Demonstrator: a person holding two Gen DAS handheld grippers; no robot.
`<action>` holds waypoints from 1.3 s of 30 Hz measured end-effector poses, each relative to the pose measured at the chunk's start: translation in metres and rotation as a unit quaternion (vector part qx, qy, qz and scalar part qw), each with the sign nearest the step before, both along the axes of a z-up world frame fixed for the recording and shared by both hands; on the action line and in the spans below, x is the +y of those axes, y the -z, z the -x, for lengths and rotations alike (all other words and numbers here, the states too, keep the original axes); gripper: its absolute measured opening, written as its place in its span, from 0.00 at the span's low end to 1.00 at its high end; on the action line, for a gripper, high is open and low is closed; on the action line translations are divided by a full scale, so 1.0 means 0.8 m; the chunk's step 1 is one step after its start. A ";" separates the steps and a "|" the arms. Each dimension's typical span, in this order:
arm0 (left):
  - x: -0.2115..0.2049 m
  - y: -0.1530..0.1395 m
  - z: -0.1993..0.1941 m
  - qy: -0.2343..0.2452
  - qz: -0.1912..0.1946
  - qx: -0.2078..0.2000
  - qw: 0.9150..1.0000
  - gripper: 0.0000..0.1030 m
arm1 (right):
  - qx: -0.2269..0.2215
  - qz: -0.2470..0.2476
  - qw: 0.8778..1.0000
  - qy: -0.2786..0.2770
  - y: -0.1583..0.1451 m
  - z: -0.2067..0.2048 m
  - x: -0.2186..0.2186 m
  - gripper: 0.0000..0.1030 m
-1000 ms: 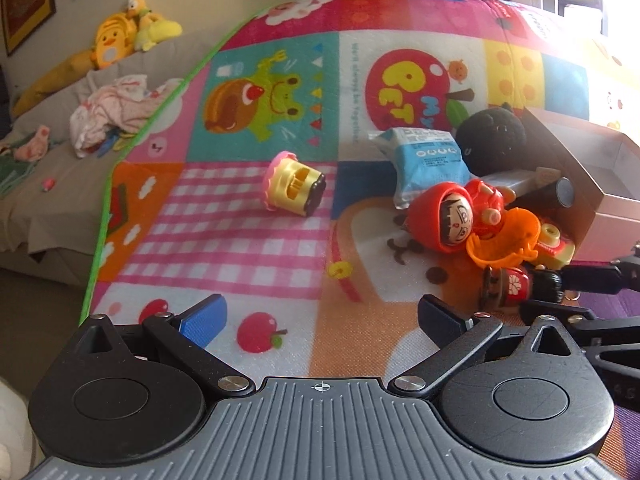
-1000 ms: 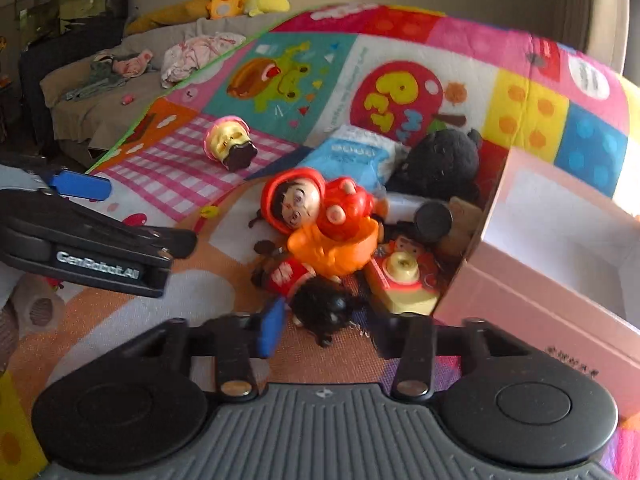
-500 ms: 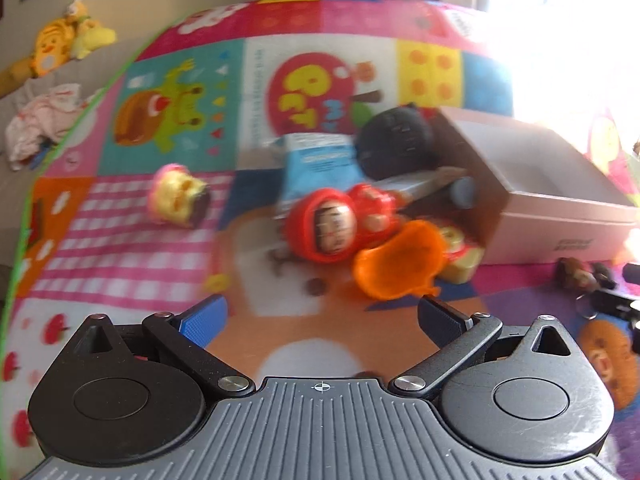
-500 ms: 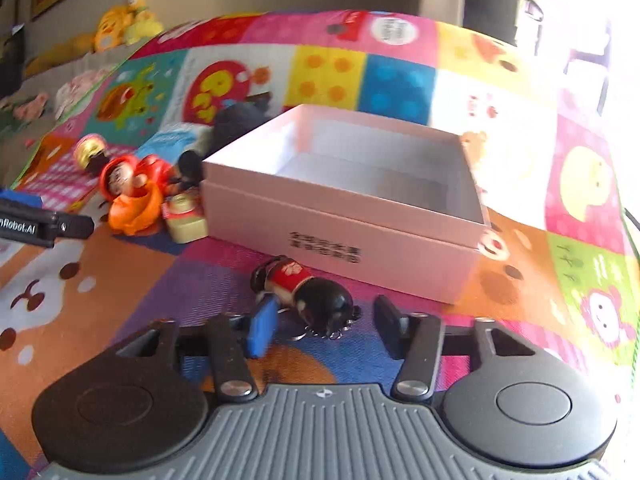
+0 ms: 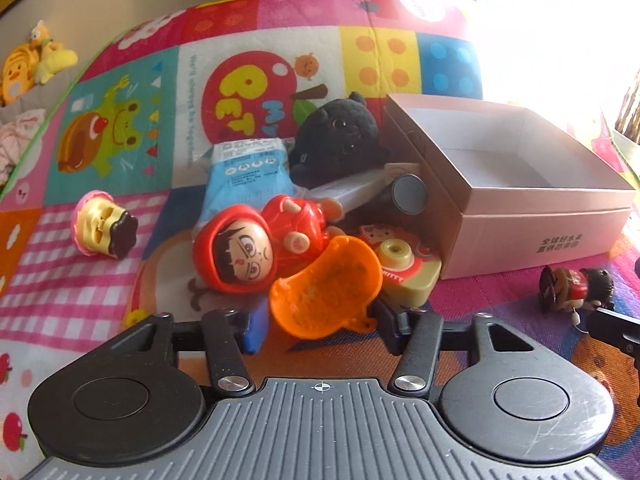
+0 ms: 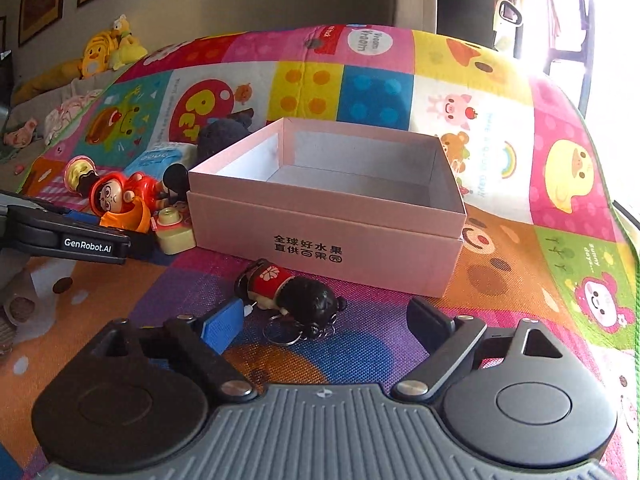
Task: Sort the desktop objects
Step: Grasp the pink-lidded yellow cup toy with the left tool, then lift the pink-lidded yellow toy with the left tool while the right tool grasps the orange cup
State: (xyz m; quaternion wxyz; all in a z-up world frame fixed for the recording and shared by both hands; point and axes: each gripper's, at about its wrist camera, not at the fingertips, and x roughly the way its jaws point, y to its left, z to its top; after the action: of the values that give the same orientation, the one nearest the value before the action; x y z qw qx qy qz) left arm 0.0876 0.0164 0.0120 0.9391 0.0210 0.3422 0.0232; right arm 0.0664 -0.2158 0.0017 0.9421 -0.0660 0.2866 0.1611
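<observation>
An open pink box (image 6: 328, 216) stands on a colourful play mat; it also shows in the left wrist view (image 5: 520, 184). My left gripper (image 5: 320, 326) is closed in around the orange cup part (image 5: 326, 292) of a red-hooded doll toy (image 5: 240, 254), its fingers at both sides. My right gripper (image 6: 328, 320) is open, and a small black-haired keychain doll (image 6: 292, 292) lies on the mat between its fingers, in front of the box. That doll also shows in the left wrist view (image 5: 572, 290).
By the box's left side lie a black plush (image 5: 338, 140), a blue packet (image 5: 248, 172), a yellow toy camera (image 5: 404, 268), a dark cylinder (image 5: 408, 194) and a pink-yellow toy (image 5: 104, 230). A sofa with plush toys (image 6: 104, 50) stands beyond the mat.
My right gripper carried the keychain doll over to the front of the box, set it on the mat and opened. My left gripper moved forward to the orange cup and closed around it.
</observation>
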 end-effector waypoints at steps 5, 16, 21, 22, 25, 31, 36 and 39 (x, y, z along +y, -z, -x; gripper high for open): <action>0.010 -0.006 0.034 0.026 -0.006 0.004 1.000 0.57 | -0.006 0.014 1.000 -0.004 0.000 0.003 0.007 0.89; 0.080 -0.040 0.039 -0.045 -0.045 -0.068 0.996 0.94 | -0.015 0.033 0.999 -0.003 0.000 0.008 0.015 0.95; 0.135 -0.016 -0.054 -0.140 -0.121 -0.059 0.981 0.93 | -0.018 0.033 0.999 0.011 0.000 0.009 0.013 0.96; 0.144 -0.009 -0.068 -0.146 -0.124 -0.049 0.980 0.91 | -0.018 0.032 0.999 0.015 0.001 0.009 0.013 0.97; 0.161 0.008 -0.089 -0.147 -0.127 -0.026 0.981 0.70 | -0.018 0.028 0.999 0.022 0.001 0.009 0.010 0.97; 0.135 0.009 -0.056 -0.088 -0.179 -0.032 0.979 0.46 | -0.003 0.024 0.999 0.026 0.003 0.003 0.009 0.97; 0.080 0.001 0.017 0.038 -0.218 -0.040 0.974 0.46 | -0.003 0.030 0.999 0.026 0.004 0.003 0.012 0.98; 0.049 0.010 0.054 0.098 -0.283 -0.042 0.953 0.46 | -0.004 0.033 0.999 0.026 0.004 0.004 0.013 0.98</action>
State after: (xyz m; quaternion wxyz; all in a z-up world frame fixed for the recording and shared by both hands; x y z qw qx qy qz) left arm 0.0443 0.0560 0.0039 0.9058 0.3181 0.2786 0.0282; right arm 0.0634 -0.2053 -0.0016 0.9444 -0.0903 0.2898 0.1267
